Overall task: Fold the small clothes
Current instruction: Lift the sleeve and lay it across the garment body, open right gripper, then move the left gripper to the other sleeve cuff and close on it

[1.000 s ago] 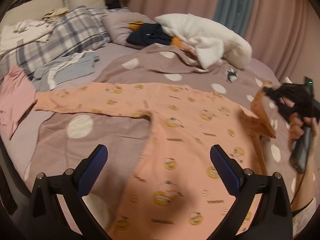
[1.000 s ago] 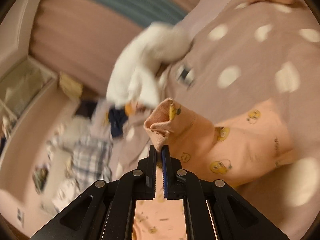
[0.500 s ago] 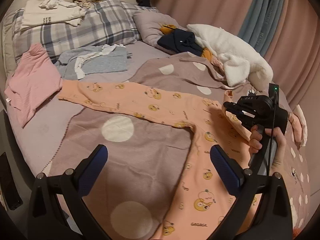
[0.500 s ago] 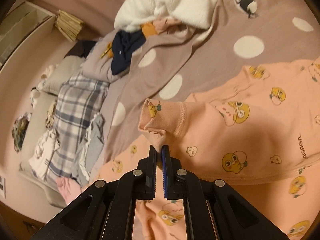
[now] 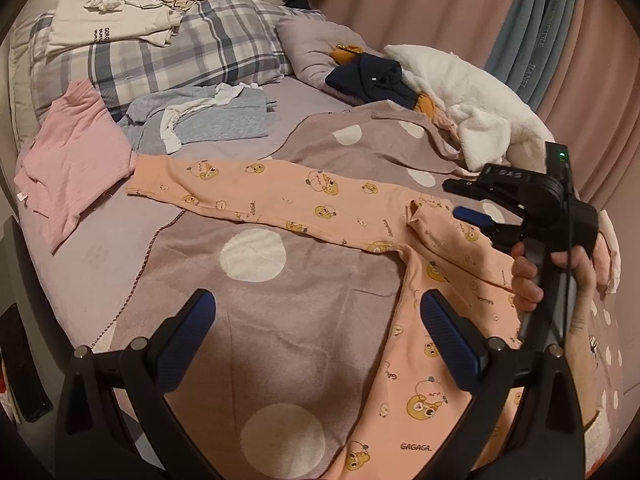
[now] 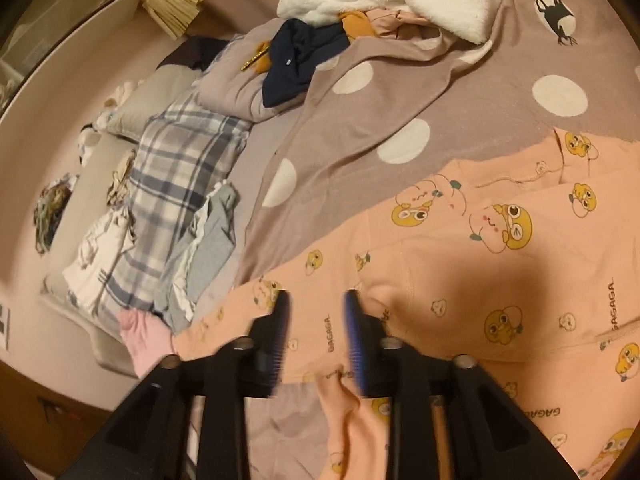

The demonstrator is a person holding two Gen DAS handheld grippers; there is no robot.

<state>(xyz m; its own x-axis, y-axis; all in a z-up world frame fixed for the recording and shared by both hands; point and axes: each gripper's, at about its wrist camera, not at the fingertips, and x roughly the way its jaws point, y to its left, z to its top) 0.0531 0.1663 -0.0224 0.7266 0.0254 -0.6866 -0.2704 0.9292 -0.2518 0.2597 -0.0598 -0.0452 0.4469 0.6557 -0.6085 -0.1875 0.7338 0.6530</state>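
A soft peach onesie (image 5: 432, 308) (printed with cartoon faces) is spread flat on the dotted blanket (image 5: 280, 320), one sleeve stretched leftward, while the right gripper (image 6: 316, 312) is opening over the cloth and the left gripper (image 5: 316, 316) is held wide, empty.

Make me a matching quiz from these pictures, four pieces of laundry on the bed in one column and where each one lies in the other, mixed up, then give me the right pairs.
Things:
1. peach printed garment
2. pink top
3. grey garment
4. navy garment

Places:
A. beside the white fleece blanket, on the mauve pillow
B. spread out across the polka-dot blanket
C. at the bed's edge in the left wrist view, below the plaid pillow
D. crumpled between the plaid pillow and the polka-dot blanket

Pairs: 1-B, 2-C, 3-D, 4-A
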